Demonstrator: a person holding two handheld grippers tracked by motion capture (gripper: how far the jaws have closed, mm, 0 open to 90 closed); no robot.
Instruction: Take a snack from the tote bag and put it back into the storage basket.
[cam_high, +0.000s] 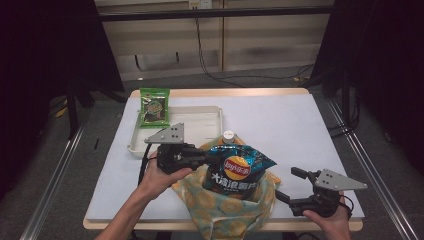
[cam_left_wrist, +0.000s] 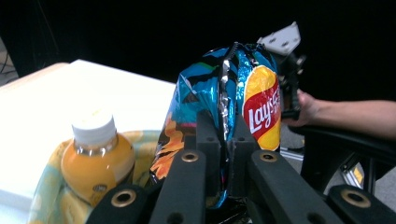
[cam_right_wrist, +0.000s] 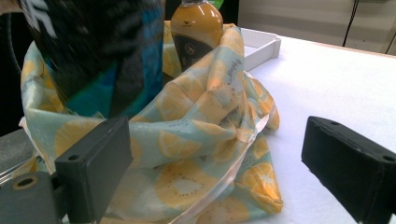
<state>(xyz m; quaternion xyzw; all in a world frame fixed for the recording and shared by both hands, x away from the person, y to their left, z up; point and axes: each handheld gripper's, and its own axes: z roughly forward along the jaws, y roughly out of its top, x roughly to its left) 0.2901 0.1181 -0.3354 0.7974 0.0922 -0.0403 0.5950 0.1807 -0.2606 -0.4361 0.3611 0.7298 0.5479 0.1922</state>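
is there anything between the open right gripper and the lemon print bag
Nothing visible. The right gripper stands open beside the lemon print bag, with bare table between its jaws and the cloth. The left gripper is shut on the chip bag, above the bag's mouth, next to the juice bottle.

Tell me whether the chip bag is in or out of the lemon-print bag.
Partly in. The chip bag has its lower end inside the lemon-print bag, its top sticking out, pinched by the left gripper.

Chip bag blurred, cut off at top.
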